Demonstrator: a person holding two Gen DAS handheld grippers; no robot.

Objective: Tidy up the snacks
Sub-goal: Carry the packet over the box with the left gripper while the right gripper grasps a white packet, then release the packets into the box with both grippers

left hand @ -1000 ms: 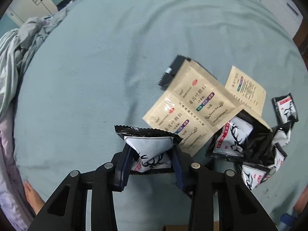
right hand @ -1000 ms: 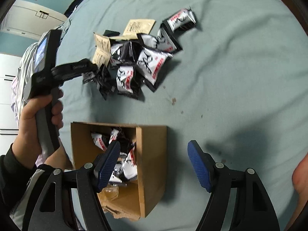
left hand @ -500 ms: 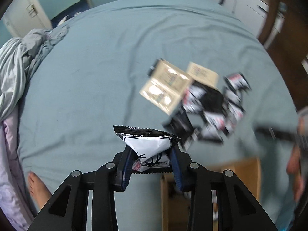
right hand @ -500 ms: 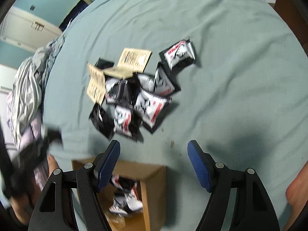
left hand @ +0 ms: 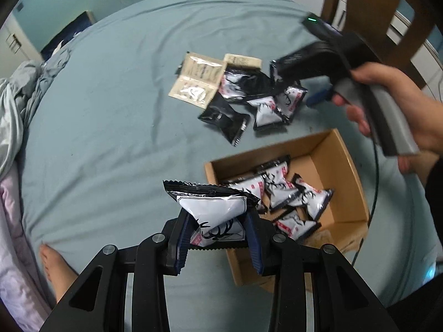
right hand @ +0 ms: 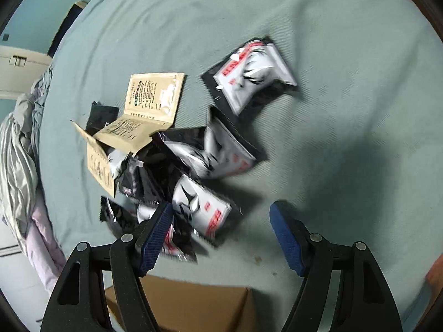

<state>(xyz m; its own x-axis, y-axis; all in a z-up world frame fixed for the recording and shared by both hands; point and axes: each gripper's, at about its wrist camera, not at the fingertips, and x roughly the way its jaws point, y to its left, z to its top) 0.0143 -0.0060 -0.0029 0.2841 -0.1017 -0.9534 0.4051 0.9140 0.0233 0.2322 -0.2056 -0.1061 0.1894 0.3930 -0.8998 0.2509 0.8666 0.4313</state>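
Observation:
My left gripper (left hand: 218, 238) is shut on a black-and-white deer-print snack packet (left hand: 213, 210), held just left of a cardboard box (left hand: 343, 149) that holds several like packets (left hand: 288, 193). A pile of the same packets (left hand: 265, 105) and tan sachets (left hand: 198, 78) lies on the teal sheet beyond the box. My right gripper (right hand: 221, 229) is open and empty, low over the near edge of that pile (right hand: 202, 204); it also shows in the left wrist view (left hand: 321, 55). The box's corner (right hand: 193, 304) sits just under it.
The bed sheet (left hand: 110, 110) spreads wide to the left of the pile. Crumpled grey bedding (left hand: 19, 105) lies at the left edge. A bare foot (left hand: 55, 271) stands by the bed. A wooden chair (left hand: 382, 8) is at the far right.
My left gripper has carried the packet back from the pile to beside the box. My right gripper has left the box and moved forward and down over the pile, still open.

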